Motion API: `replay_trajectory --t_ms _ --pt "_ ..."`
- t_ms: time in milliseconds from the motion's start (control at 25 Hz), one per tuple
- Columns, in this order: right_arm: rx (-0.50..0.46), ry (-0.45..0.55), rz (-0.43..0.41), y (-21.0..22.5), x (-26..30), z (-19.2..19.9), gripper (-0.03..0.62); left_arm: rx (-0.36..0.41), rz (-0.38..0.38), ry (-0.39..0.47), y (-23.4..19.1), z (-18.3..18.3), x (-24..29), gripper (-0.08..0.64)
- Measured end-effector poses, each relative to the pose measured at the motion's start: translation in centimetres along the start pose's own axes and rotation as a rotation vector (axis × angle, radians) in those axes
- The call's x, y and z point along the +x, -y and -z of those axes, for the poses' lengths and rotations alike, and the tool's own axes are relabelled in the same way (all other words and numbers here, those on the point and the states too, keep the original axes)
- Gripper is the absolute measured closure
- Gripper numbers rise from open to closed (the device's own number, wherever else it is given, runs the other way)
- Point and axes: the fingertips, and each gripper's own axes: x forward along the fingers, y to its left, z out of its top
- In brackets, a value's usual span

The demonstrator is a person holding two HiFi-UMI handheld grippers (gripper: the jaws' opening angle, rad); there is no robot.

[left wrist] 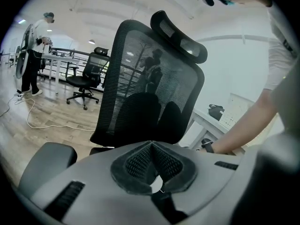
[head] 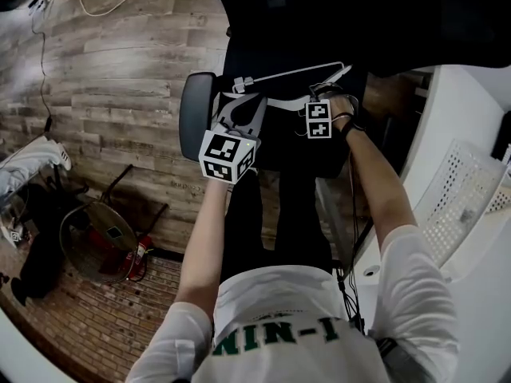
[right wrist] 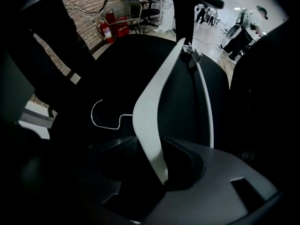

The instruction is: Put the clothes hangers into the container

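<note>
The right claw (right wrist: pixel 157 161) is clamping one flat arm of the white plastic clothes hanger (right wrist: pixel 150 102), with its wire hook (right wrist: pixel 101 114) lying left of the claw. The left claw (left wrist: pixel 151 146) is sitting closed, apparently empty. The hanger is looking light, stiff and slick, so gripping nearer the hook should be limiting swing.

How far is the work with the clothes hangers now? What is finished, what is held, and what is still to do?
Done: nothing visible yet; no hanger shows in the white perforated container. In hand: the right gripper is closed on one arm of the white hanger, above the black office chair; the left gripper is shut. Left: carry this hanger to the container.
</note>
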Motion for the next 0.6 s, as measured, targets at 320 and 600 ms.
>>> replay_trajectory --t_ms 320,600 --pt "0.091 0.124 -0.096 -5.2 -4.1 -3.9 0.436 -0.029 -0.029 0.027 0.4 -1.7 -3.1 0.557" --pt "0.222 0.209 -0.059 -6.7 -9.7 -7.8 0.445 -0.008 -0.007 0.046 2.2 -4.1 -6.5 0.557"
